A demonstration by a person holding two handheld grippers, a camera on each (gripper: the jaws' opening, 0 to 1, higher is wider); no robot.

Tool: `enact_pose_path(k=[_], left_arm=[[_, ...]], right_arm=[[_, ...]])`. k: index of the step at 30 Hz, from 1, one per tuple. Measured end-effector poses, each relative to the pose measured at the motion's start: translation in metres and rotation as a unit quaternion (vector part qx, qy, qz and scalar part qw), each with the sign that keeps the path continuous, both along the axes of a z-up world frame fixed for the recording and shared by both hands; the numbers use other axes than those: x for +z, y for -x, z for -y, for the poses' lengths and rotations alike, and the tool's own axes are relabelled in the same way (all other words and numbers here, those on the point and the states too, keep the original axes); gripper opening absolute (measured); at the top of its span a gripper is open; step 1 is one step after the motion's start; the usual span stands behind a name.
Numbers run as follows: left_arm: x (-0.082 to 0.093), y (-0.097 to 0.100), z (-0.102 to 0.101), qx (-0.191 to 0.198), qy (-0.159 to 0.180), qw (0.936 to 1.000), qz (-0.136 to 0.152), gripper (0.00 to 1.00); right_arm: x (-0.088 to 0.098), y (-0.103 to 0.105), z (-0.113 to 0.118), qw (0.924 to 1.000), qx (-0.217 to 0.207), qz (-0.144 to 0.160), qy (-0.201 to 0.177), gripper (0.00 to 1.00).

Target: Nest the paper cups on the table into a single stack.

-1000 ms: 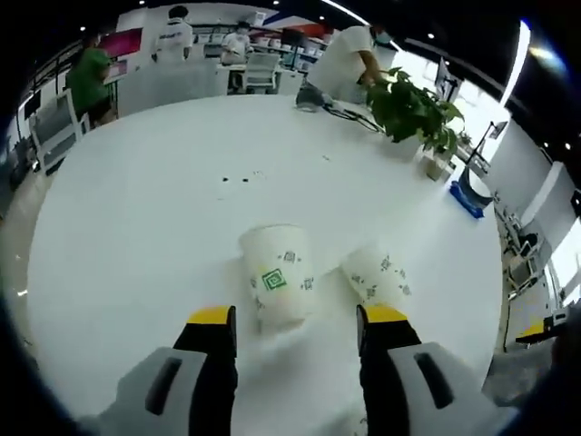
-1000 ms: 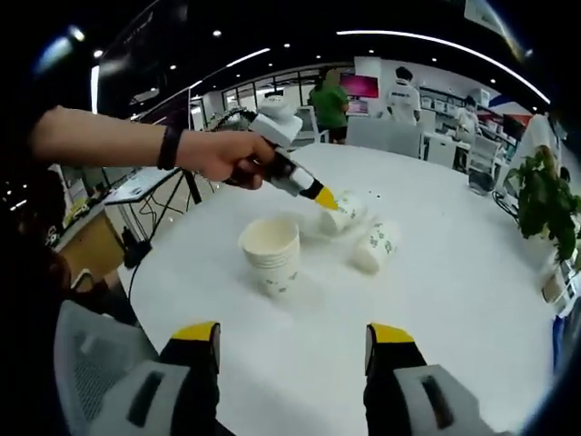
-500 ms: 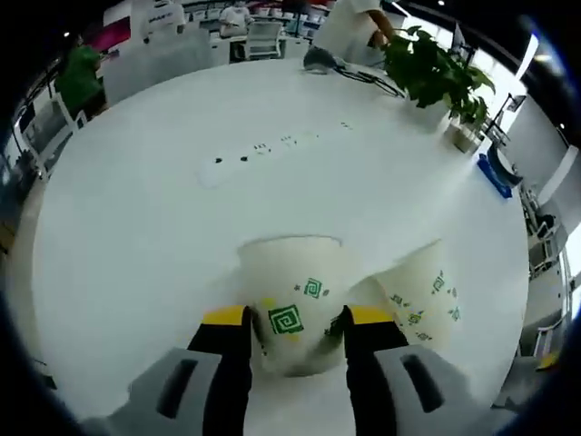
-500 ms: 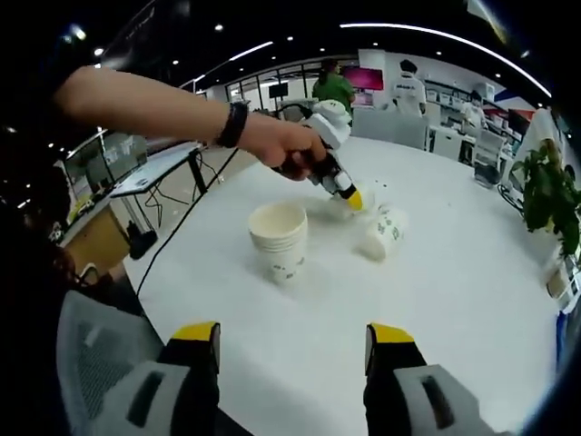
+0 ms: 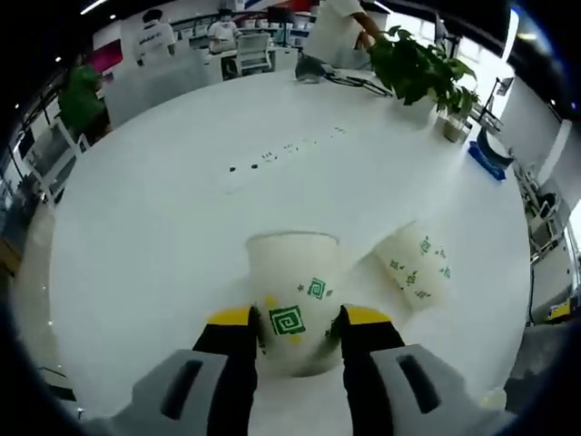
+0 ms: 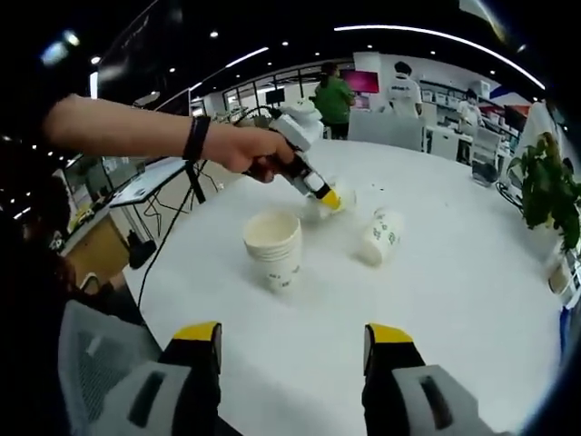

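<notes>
My left gripper (image 5: 292,320) is shut on a white paper cup (image 5: 292,295) with green square marks, its open mouth facing away from me. A second cup (image 5: 414,271) lies on its side on the white round table (image 5: 154,227), to the right of the held one and apart from it. In the right gripper view a hand carries the left gripper (image 6: 324,196) with its cup (image 6: 338,198) just above the table, behind an upright stack of cups (image 6: 272,251). The lying cup (image 6: 380,237) rests right of the stack. My right gripper (image 6: 292,338) hangs open near the table's front edge.
A potted plant (image 5: 419,65) and a smaller pot (image 5: 451,127) stand at the table's far right, with cables beside them. Small sockets (image 5: 277,153) dot the table's middle. A grey mesh chair (image 6: 95,363) sits by the near left edge. People stand at desks beyond.
The left gripper closed on the near cup, which lay on the table a second ago, and has drawn it a little away from the lying cup. The right gripper has stayed open.
</notes>
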State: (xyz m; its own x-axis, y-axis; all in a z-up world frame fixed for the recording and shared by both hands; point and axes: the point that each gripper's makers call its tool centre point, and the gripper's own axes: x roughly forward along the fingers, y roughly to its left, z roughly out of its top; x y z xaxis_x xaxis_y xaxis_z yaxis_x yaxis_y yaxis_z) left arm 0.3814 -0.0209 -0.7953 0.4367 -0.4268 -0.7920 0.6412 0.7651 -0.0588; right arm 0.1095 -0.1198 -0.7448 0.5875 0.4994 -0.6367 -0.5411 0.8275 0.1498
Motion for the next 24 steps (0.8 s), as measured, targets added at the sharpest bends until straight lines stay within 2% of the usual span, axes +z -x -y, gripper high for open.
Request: enact_pose_path(k=[3, 9, 14, 18, 24], left_arm=[[0.007, 0.005, -0.017, 0.001, -0.011, 0.9999, 0.012, 0.34], [0.013, 0.017, -0.041, 0.013, -0.006, 0.9997, 0.018, 0.34], [0.018, 0.036, -0.058, 0.018, -0.011, 0.9996, 0.020, 0.34], [0.021, 0.049, -0.066, 0.020, -0.012, 0.9995, 0.022, 0.34], [0.031, 0.071, -0.075, 0.009, -0.021, 0.9989, 0.041, 0.34]], right_arm=[[0.001, -0.003, 0.000, 1.0000, 0.004, 0.003, 0.001, 0.63], [0.003, -0.003, -0.007, 0.9999, 0.016, 0.006, 0.000, 0.62], [0.002, -0.002, -0.014, 0.9995, 0.029, 0.011, 0.007, 0.62], [0.000, -0.001, -0.017, 0.9991, 0.040, 0.009, 0.013, 0.62], [0.007, -0.004, -0.021, 0.9989, 0.043, 0.015, 0.005, 0.61]])
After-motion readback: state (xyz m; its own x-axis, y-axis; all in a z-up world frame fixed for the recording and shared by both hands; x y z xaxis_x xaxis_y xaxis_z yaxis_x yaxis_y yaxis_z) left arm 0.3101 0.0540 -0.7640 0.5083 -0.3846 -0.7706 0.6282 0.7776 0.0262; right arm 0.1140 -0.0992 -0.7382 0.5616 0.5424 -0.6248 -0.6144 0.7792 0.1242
